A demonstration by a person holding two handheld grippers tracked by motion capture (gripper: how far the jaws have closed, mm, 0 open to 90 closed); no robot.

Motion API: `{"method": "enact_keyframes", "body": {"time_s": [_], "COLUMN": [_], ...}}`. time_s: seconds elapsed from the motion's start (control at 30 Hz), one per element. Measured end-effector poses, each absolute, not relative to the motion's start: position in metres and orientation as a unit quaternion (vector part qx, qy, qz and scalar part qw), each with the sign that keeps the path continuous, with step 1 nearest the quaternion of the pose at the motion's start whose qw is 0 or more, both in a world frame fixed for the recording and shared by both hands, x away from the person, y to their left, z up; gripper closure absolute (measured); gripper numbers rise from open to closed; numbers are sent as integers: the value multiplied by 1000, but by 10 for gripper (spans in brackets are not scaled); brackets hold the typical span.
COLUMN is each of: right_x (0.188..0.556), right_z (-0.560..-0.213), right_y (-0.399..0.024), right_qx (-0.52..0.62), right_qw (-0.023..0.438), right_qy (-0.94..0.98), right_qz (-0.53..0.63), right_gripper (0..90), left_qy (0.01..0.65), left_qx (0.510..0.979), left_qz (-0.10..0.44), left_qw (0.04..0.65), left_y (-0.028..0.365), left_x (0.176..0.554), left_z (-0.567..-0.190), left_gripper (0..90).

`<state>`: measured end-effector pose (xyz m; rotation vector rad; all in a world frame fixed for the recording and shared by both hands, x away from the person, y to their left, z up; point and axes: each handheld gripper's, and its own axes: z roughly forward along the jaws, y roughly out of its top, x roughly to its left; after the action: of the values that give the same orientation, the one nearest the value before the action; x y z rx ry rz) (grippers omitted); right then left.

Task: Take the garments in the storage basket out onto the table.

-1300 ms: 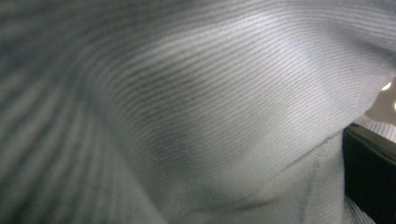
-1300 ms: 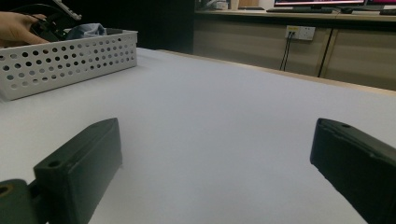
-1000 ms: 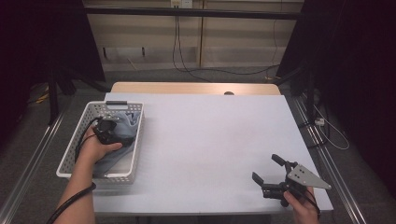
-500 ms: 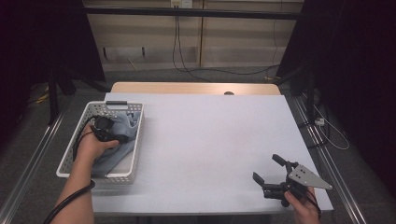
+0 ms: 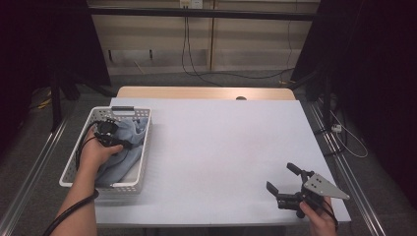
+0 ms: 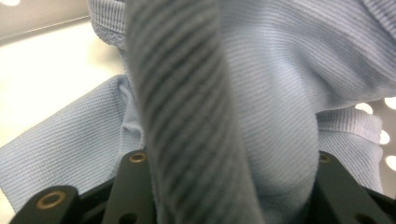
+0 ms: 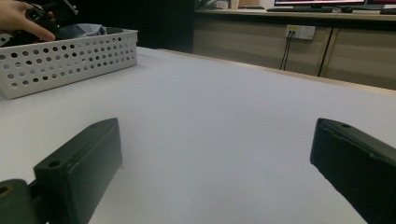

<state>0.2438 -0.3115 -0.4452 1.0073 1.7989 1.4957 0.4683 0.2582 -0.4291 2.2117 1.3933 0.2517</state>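
Basket (image 5: 140,147): we take this white perforated basket as our landmark; it stands on the table's left part, its long side running away from the person.

Cloth (image 5: 130,142): a light blue ribbed knit cloth lies bunched inside the basket, filling most of it.

Left gripper (image 5: 109,135): we see it inside the basket, near the far end, lowered onto the cloth. Its jaws have just been closing; in the left gripper view a thick fold of the cloth (image 6: 224,140) bulges up between the two black jaws, pinched from both sides.

Left hand (image 5: 96,152): it reaches into the basket from the near end and holds the left gripper.

Right gripper (image 5: 282,184): we find it well apart from the basket, at the table's near right corner, low over the bare surface. Its jaws stand wide apart, with nothing between them.

Table (image 5: 221,147): a pale sheet covers it and bears the basket.
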Motion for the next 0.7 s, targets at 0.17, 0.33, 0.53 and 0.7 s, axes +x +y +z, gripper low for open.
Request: {"method": "enact_keyframes", "body": {"time_s": [0.17,0.33,0.53,0.7], "right_x": [245,245,244,244], "right_z": [-445,-445,-445,-445], "right_y": [-309,-308,-310,-310], "right_qx": [373,372,375,375], "right_qw": [292,292,293,294], "right_qy": [679,681,679,679], "right_qz": [561,559,559,559], "right_gripper": [17,17,17,17], "left_qy": [514,514,520,518], "left_qx": [818,821,820,823], "left_qz": [97,87,80,80], "left_qw": [239,232,224,217], "left_y": [254,255,257,259], "left_x": [469,470,470,469], "left_z": [-426,-423,-415,-404], "left_gripper": [585,595,604,607]}}
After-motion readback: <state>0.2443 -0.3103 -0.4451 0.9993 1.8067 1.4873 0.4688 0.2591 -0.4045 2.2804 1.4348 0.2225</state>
